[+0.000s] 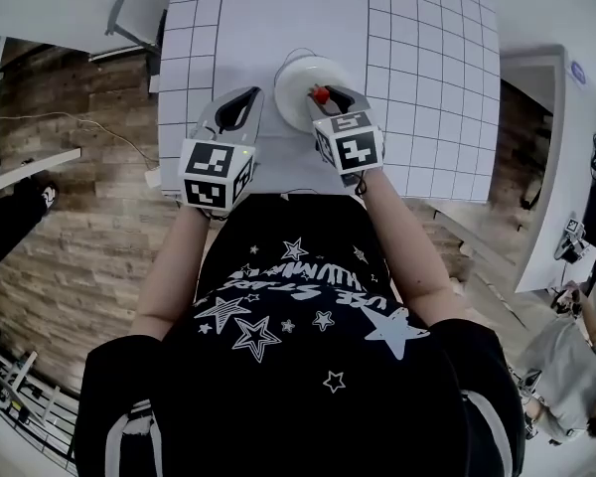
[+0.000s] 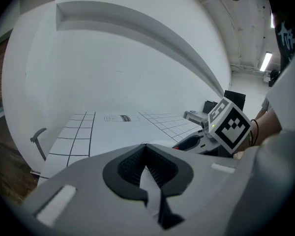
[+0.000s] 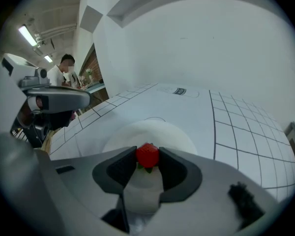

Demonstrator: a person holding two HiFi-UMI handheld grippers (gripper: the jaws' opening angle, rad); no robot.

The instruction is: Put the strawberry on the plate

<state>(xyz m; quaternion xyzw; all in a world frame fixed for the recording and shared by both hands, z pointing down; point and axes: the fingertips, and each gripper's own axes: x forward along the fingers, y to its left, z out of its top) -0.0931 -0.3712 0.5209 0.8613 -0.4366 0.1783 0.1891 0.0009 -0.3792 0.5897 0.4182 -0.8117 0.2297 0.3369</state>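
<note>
Right gripper (image 1: 325, 97) jaws are clamped on the strawberry (image 3: 148, 155), pinching it by its sides right at the tips. Left gripper (image 2: 145, 146) jaws are pressed together with nothing in them. It's just parked off the plate's 9 o'clock side, doing nothing.

The berry is over the white plate (image 1: 293, 76), around the plate's 5 o'clock part in the head view. I honestly can't tell if it's touching the plate or a bit above it. The plate sits on the gridded table (image 1: 427, 87) straight out at the person's 12 o'clock.

So I'd say we're at the placing step, with the carry pretty much done. Next it probably needs lowering until the berry rests on the plate, then the jaws opened gently and the gripper backed straight out so it doesn't roll off.

In the right gripper view, the green leaves (image 3: 145, 168) poke out at 6 o'clock under the red body. So its long axis looks like it runs 12 to 6 in that view, roughly along the jaws, with the leaf end toward the gripper. That's my read, it's small.
</note>
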